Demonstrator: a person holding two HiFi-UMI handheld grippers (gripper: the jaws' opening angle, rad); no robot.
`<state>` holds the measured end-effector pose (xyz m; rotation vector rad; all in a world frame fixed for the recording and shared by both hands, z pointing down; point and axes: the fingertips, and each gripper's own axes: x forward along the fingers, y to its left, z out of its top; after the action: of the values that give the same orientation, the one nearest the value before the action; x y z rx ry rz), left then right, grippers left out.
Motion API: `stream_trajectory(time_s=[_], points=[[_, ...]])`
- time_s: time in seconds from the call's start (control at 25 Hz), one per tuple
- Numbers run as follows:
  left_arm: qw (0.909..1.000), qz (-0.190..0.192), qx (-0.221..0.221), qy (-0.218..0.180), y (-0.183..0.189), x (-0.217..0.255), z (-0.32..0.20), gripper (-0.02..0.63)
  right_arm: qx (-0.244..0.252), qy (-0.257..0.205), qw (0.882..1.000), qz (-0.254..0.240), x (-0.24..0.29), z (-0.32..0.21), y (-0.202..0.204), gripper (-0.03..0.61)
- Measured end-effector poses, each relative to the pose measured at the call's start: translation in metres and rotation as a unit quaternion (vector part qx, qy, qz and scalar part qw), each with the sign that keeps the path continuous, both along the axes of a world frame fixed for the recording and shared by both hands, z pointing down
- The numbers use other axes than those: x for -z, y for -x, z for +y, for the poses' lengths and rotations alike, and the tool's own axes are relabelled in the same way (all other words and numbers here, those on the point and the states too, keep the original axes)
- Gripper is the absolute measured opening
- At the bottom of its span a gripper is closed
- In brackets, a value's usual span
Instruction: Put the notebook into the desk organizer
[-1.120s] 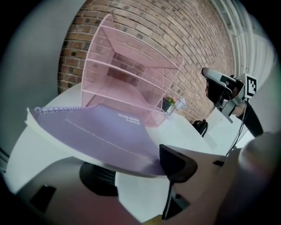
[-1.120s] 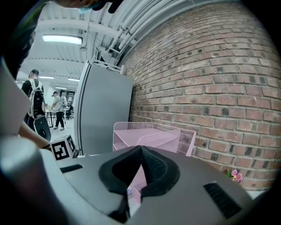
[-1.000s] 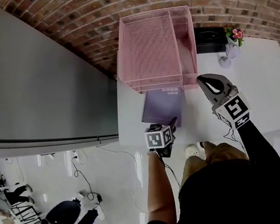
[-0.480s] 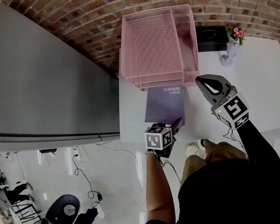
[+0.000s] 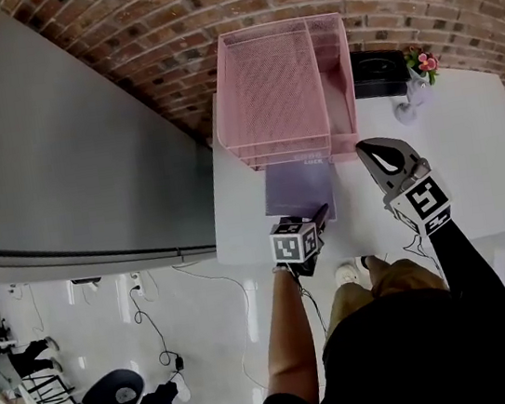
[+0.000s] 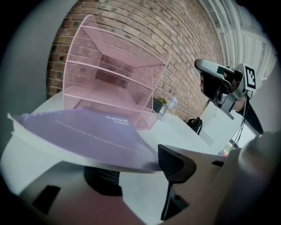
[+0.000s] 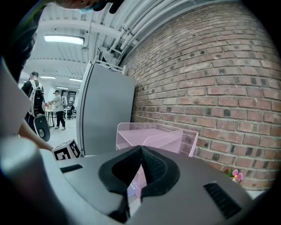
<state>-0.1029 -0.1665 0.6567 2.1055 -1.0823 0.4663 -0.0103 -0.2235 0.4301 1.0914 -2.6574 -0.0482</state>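
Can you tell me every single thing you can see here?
desk organizer: one, pink mesh, at the table's far edge.
notebook: one, purple, far end tucked into the organizer's lowest level.
table: one, white.
black box: one, right of the organizer.
flowers: one small bunch, pink, right of the box.
brick wall: one, red-brown, behind the table.
grey cabinet: one, left of the table.
people: a few, far across the room.
left gripper: one, grey, jaws apart and just closing a little, the notebook's near edge lying across them.
right gripper: one, grey, jaws shut, empty, right of the notebook.
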Motion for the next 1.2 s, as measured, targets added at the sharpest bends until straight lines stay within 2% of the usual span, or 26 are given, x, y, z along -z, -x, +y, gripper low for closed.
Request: stream_trajectory(time_s=[0.4, 0.64, 0.84, 0.96, 1.08, 1.2], points=[[0.9998, -0.005, 0.014, -0.012, -0.002, -0.007, -0.056, 0.250, -0.009, 0.013, 1.000, 0.015, -0.012, -0.006, -0.007, 0.021], [0.9991, 0.002, 0.039, -0.018, -0.004, -0.013, -0.088, 0.249, -0.013, 0.025, 0.999, 0.021, -0.023, -0.008, -0.010, 0.021], [0.9978, -0.022, 0.059, -0.021, 0.000, -0.020, -0.107, 0.250, -0.007, 0.035, 0.999, 0.026, -0.034, -0.007, -0.009, 0.021], [0.9977, -0.036, 0.057, -0.014, 0.002, -0.024, -0.110, 0.256, -0.008, 0.041, 0.999, 0.025, -0.037, -0.006, -0.010, 0.021], [0.9985, -0.007, 0.053, -0.001, 0.000, -0.019, -0.109, 0.266, -0.006, 0.049, 0.998, 0.024, -0.043, -0.006, -0.011, 0.021], [0.9967, 0.043, 0.069, 0.004, -0.001, -0.008, -0.111, 0.330, 0.002, 0.054, 0.998, 0.026, -0.048, -0.003, -0.009, 0.021]])
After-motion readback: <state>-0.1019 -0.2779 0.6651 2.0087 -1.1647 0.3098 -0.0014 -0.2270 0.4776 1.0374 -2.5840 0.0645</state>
